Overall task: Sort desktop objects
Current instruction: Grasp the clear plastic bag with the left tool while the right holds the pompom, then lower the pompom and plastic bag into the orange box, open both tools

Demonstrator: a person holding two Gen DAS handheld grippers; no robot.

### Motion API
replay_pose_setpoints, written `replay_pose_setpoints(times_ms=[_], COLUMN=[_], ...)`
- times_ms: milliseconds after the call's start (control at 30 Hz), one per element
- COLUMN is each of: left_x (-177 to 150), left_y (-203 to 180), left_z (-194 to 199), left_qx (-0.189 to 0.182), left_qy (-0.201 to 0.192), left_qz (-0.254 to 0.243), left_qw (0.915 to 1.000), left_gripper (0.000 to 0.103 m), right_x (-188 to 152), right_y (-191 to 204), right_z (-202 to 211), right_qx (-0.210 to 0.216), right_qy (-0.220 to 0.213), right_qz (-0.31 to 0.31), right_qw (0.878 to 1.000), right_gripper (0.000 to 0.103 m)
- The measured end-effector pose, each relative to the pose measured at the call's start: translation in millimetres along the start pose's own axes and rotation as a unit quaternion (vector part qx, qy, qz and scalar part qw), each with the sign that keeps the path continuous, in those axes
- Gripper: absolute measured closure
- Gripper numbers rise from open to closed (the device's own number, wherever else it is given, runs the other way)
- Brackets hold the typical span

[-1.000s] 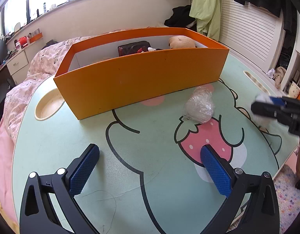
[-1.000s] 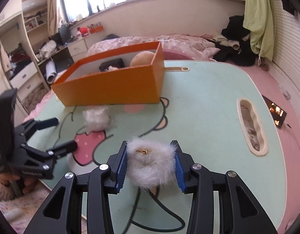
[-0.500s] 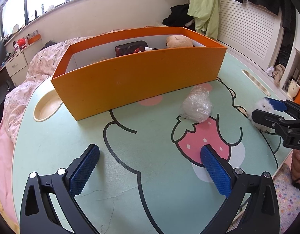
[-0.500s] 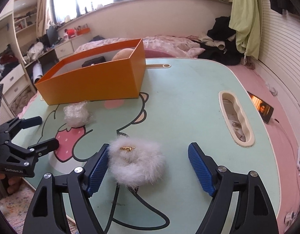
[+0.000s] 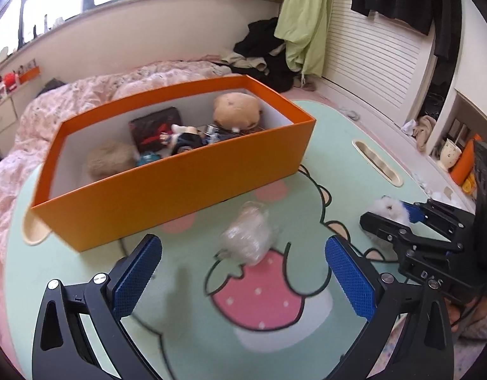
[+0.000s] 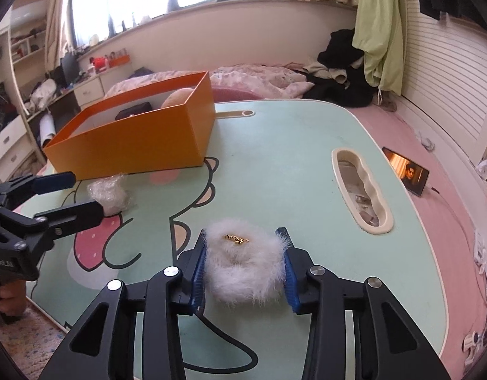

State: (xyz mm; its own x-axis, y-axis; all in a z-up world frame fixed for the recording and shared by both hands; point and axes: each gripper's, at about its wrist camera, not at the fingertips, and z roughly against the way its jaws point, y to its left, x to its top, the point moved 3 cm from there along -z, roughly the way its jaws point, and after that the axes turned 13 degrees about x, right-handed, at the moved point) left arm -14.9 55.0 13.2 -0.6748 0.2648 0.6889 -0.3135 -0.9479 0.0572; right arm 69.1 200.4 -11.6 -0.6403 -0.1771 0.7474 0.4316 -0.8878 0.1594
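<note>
Right gripper [image 6: 243, 259] pinches white fluffy item [image 6: 243, 261], gold tag visible only in right view. Left gripper [image 5: 243, 272] spread wide, plastic-wrapped ball [image 5: 248, 237] just ahead; orange box [image 5: 167, 183] contents visible only in left view.

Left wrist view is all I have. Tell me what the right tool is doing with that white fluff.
Observer: The right tool is shut on the white fluffy item, both blue pads pressed into its fur.
Operator: Describe the item. I see only a tuft.
Observer: It is a furry band with a small gold lettered tag on top.
Operator: Say what lies right of it on the table.
Observer: A long cream slot is sunk into the green table, and a lit phone lies past the table's edge.
</note>
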Motion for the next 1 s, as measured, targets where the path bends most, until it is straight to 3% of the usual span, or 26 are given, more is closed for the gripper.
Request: replay_pose_setpoints(times_ms=[67,133,167,200,233,300,433,567,733,933,1000], left_x=[4,5,5,4,3,-2,-12,-4,38,89,101], left_y=[-5,-7,-7,-5,-3,2,15,38,67,95,103], left_z=[-12,-21,-23,-21,-19,-12,9,34,53,24,3], left_qx=[0.011,0.019,0.026,0.031,0.024,0.001,0.014,0.008,0.025,0.038,0.040], left_qy=[0.010,0.017,0.016,0.014,0.017,0.014,-0.009,-0.033,-0.069,-0.049,-0.029], left_qz=[-0.010,-0.012,-0.010,-0.008,-0.004,0.005,0.005,0.028,0.046,0.080,0.102], left_qw=[0.9998,0.9996,0.9995,0.9994,0.9996,0.9999,0.9999,0.9990,0.9963,0.9949,0.9936], left_gripper=[0.011,0.044,0.051,0.065,0.070,0.071,0.071,0.071,0.071,0.069,0.061], right_x=[0,0,0,1,1,1,3,20,79,157,174], right_y=[-3,-2,-2,0,0,2,11,24,49,70,73], right_z=[1,2,2,1,1,2,2,4,-1,-40,-61], right_qx=[0.003,0.004,0.003,0.002,0.001,0.001,0.006,0.046,0.109,0.134,0.130], right_qy=[-0.003,-0.002,-0.002,-0.001,0.000,-0.001,0.000,-0.008,-0.026,-0.017,-0.003], right_qz=[-0.006,-0.005,-0.003,-0.001,0.001,0.006,0.021,0.028,0.031,0.030,0.020], right_qw=[1.000,1.000,1.000,1.000,1.000,1.000,1.000,0.999,0.993,0.990,0.991], right_gripper=[0.064,0.064,0.064,0.064,0.064,0.064,0.064,0.064,0.064,0.063,0.055])
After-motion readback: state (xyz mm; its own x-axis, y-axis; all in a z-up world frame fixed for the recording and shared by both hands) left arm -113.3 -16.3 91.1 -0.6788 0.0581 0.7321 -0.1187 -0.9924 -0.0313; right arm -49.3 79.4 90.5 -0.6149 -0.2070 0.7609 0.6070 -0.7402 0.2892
